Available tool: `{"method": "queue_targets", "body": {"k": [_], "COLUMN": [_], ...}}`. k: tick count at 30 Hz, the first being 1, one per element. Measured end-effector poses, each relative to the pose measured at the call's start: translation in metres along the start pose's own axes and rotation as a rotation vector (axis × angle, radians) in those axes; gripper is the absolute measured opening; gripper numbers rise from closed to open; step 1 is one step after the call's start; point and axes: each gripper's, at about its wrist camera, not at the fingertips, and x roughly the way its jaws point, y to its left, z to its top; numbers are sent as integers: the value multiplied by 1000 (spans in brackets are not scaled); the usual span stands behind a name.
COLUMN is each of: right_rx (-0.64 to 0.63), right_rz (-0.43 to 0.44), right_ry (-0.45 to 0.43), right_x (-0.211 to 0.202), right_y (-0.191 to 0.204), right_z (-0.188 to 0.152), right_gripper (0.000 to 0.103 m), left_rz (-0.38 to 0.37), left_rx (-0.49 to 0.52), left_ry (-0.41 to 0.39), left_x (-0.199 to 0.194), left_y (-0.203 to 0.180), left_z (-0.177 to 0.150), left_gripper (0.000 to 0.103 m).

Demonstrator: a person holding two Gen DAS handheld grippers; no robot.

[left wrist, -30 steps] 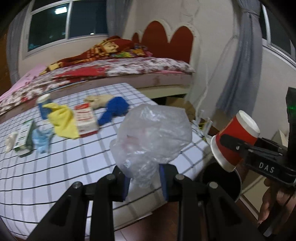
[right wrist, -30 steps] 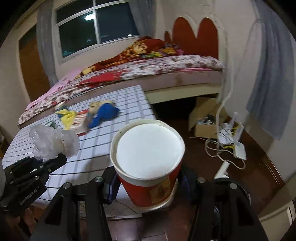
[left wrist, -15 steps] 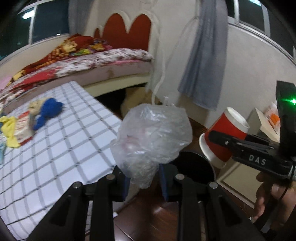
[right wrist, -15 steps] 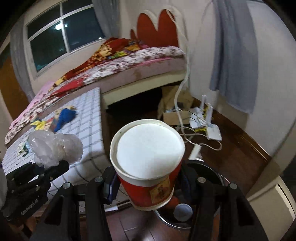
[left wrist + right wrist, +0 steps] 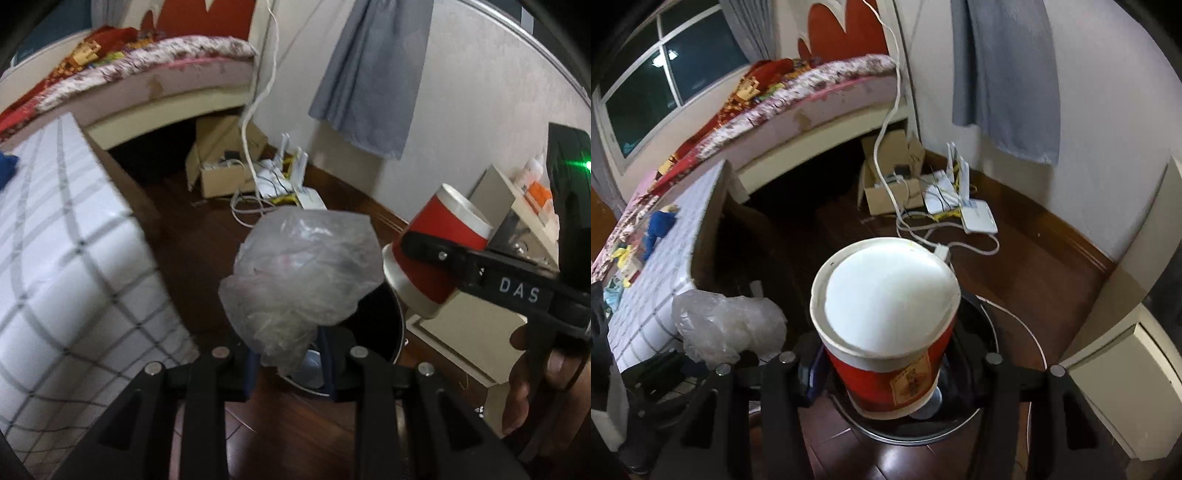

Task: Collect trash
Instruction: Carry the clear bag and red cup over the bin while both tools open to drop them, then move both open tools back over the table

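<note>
So the left gripper [image 5: 288,363] was clamped on a crumpled clear plastic bag [image 5: 301,284], pinching it at the bottom with the puffy part sticking up above the fingers. The right gripper [image 5: 886,373] had its jaws closed around a red paper cup [image 5: 886,332], held bottom-forward so that camera mostly saw its white base. Both were over a dark round trash bin [image 5: 384,332] sitting on the wooden floor [image 5: 1034,277], and something round and pale was lying in the bottom of it, couldn't tell what. The table [image 5: 55,258] with the white grid-pattern cloth was off to the left, with a blue toy [image 5: 659,225] and some yellow stuff on it. A cardboard box [image 5: 890,184] and a white router [image 5: 979,219] with tangled cables sat near the wall.
</note>
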Motion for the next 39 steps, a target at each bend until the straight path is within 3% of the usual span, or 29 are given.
{"method": "queue_targets", "body": {"k": [10, 11, 12, 13, 15, 18, 24, 33, 39], "right_rx": [52, 59, 65, 72, 109, 182, 186, 168, 90], "right_rz": [23, 37, 29, 1, -26, -36, -70, -101, -104], "right_ry": [93, 109, 138, 149, 138, 130, 143, 142, 119], "right_x": [42, 47, 55, 59, 62, 59, 56, 42, 24], "right_y": [-30, -32, -36, -39, -49, -67, -75, -71, -46], "right_z": [5, 5, 6, 5, 6, 4, -9, -24, -24], "right_gripper": [61, 62, 68, 83, 95, 98, 100, 102, 102], "left_rz": [-66, -88, -117, -114, -82, -24, 76, 126, 171], "left_rx": [-28, -45, -72, -94, -117, -114, -80, -28, -17], "left_ry": [92, 97, 115, 123, 125, 145, 109, 68, 30], "left_x": [49, 52, 58, 61, 65, 69, 55, 37, 12], "left_y": [-19, -19, -19, -17, -16, -13, -12, -14, -10], "left_z": [4, 4, 4, 3, 0, -5, -11, -8, -4], "left_gripper": [30, 35, 59, 84, 93, 94, 98, 98, 98]}}
